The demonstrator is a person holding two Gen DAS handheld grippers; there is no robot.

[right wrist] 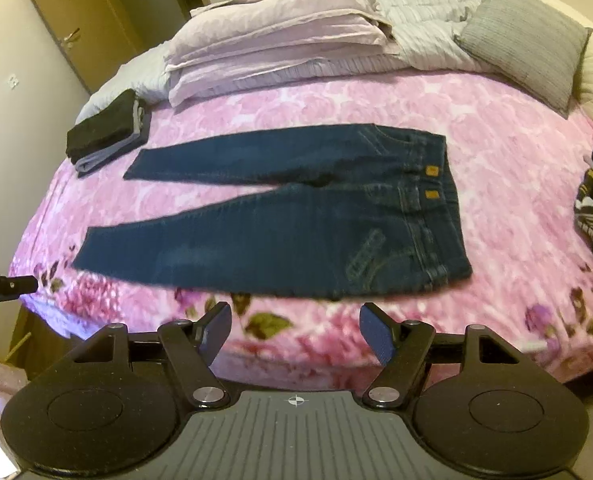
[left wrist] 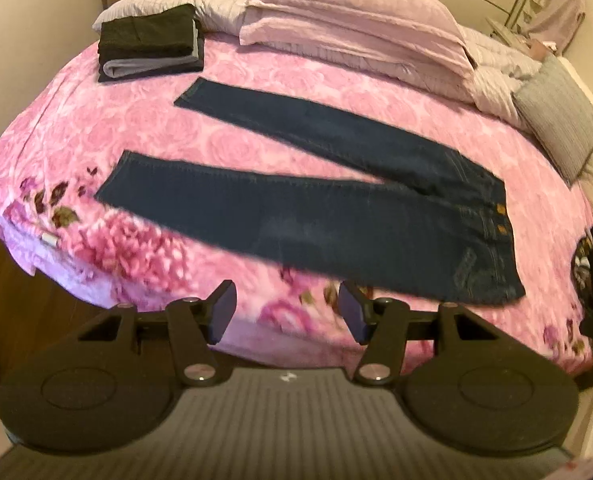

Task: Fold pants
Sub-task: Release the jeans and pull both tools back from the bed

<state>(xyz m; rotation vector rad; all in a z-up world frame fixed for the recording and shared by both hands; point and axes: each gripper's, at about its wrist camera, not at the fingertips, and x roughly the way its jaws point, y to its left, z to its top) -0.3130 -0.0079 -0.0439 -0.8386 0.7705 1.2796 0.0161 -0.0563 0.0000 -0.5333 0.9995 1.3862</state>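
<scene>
Nearest, the left gripper (left wrist: 287,312) hangs above the front edge of the bed (left wrist: 76,128), its jaws spread with nothing between them, only flowered cover showing in the gap. The right gripper (right wrist: 295,330) hangs likewise over the same edge, jaws spread wider and empty. Neither touches the cloth.

Just beyond them the pants (right wrist: 296,216), dark blue denim with orange stitching and tan tags at the waistband, lie flat on the pink, plush, rose-patterned bedspread (right wrist: 496,184). The legs are parted in a narrow V: waist to the right, hems to the left. The near leg runs close to the bed's front edge; open bedspread lies on every other side, widest to the right of the waistband.

Further back on the left, a stack of folded clothes (left wrist: 148,40), black over grey, sits well apart from the hems. Behind it lie crumpled lilac pillows (left wrist: 356,28) and a ribbed grey cushion (right wrist: 524,36).
</scene>
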